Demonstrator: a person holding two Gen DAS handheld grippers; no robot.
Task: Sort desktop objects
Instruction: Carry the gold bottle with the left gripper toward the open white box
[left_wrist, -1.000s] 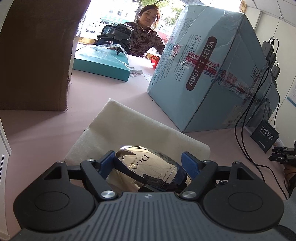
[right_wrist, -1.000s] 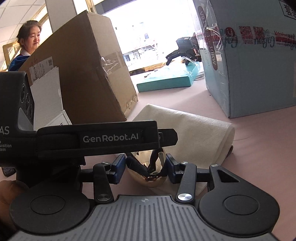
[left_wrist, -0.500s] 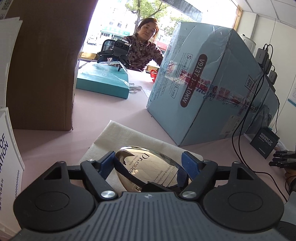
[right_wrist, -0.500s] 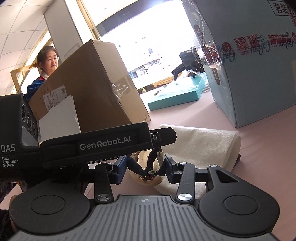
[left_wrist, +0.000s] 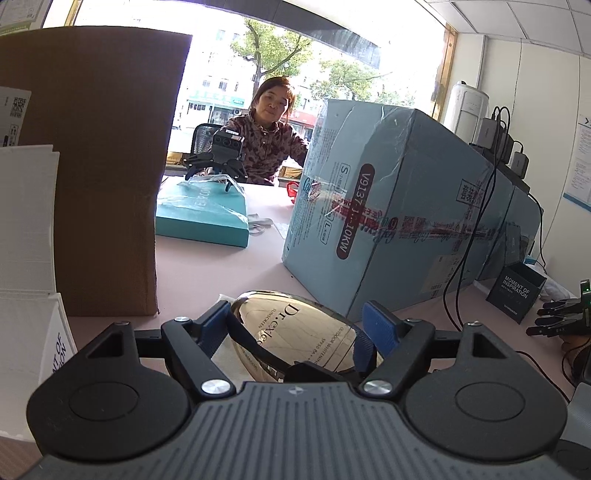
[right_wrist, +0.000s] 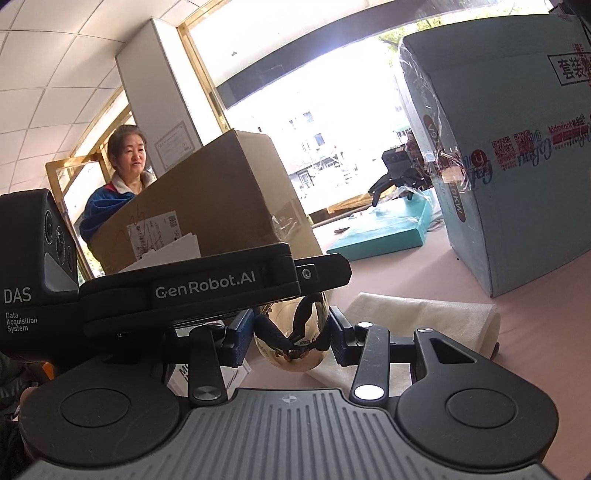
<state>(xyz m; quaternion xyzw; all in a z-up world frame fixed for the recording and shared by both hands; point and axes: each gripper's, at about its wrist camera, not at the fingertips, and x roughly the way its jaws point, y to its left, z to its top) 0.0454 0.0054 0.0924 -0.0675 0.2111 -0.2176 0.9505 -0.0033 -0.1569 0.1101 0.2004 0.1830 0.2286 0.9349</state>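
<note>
Item: gold tube, printed "Dr.", a sunscreen by its label. Held clear of the cloth, which lies in front of the blue carton.

Left gripper: jaws part-closed, clamped on the tube's sides. Right gripper: jaws narrow, pinching the tube's end.

Change: both views have risen; the cloth now sits lower and mostly hidden in the left view, the brown box top visible. Grips unchanged from a second ago.

Meaning: tube lifted, probably in transit; destination not shown.
</note>
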